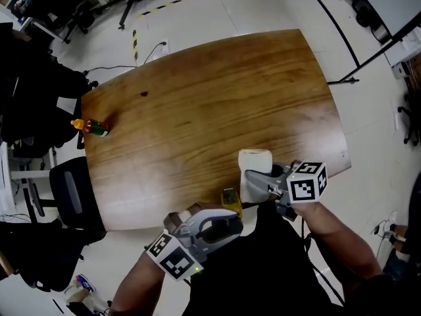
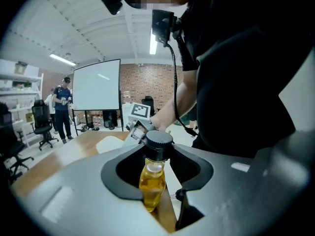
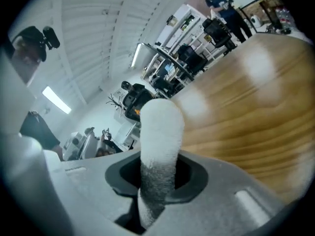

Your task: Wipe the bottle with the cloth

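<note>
Two claws are both full. The left claw is clamped on a small clear bottle of yellow liquid with a black cap, which stands upright between the jaws, cap above them. The right claw is clamped on a white fluffy cloth, folded into a thick roll that sticks out well past the jaws. In the head view both are held over the near edge of the brown wooden surface, the cloth just to the right of the bottle; whether they touch cannot be told. A small orange-capped bottle lies on its side near the left edge, well apart.
</note>
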Demonstrator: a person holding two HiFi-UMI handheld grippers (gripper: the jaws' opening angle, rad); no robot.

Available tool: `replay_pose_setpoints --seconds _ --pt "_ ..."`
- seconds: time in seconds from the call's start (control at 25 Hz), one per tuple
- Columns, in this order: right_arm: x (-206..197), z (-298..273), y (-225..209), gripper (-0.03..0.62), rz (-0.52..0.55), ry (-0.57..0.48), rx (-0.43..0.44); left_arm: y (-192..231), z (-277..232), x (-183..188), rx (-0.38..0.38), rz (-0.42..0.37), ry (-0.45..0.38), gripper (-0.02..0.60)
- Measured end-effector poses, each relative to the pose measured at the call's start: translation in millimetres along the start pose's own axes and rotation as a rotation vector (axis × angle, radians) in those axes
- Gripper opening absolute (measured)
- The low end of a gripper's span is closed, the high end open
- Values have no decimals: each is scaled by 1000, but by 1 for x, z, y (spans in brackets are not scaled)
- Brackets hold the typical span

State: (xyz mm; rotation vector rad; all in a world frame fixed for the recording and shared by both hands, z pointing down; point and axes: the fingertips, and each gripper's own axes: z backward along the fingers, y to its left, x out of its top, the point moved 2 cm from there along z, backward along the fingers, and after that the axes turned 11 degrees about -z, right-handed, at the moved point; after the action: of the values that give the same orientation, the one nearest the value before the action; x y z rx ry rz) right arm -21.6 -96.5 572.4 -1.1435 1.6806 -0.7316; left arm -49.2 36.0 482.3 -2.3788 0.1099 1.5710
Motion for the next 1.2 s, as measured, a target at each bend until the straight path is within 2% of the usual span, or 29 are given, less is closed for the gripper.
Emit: replay_pose_setpoints --seconds 0.16,0.28,0.36,0.52,0.76,0.84,1.0,1.2 --pt "30 13 26 72 -46 -115 35 -16 -3 0 -8 -110 14 175" --pt "40 17 56 72 -75 -163 101 -28 -5 0 -3 -154 6 175" --pt "28 10 73 72 -65 -109 134 -33 -8 1 5 -166 4 175" --pt "-13 -19 83 72 -11 89 150 -37 -12 4 28 -167 23 173" --pt "-42 -56 71 72 241 255 112 -38 -11 0 140 -140 67 175" --pt "-45 -60 62 72 295 288 102 -38 -13 2 162 -138 78 175" --pt "-46 -66 40 72 335 309 58 -37 -14 5 175 -128 93 175" --pt "-49 -85 15 72 418 344 -39 -35 -9 3 190 -110 82 175"
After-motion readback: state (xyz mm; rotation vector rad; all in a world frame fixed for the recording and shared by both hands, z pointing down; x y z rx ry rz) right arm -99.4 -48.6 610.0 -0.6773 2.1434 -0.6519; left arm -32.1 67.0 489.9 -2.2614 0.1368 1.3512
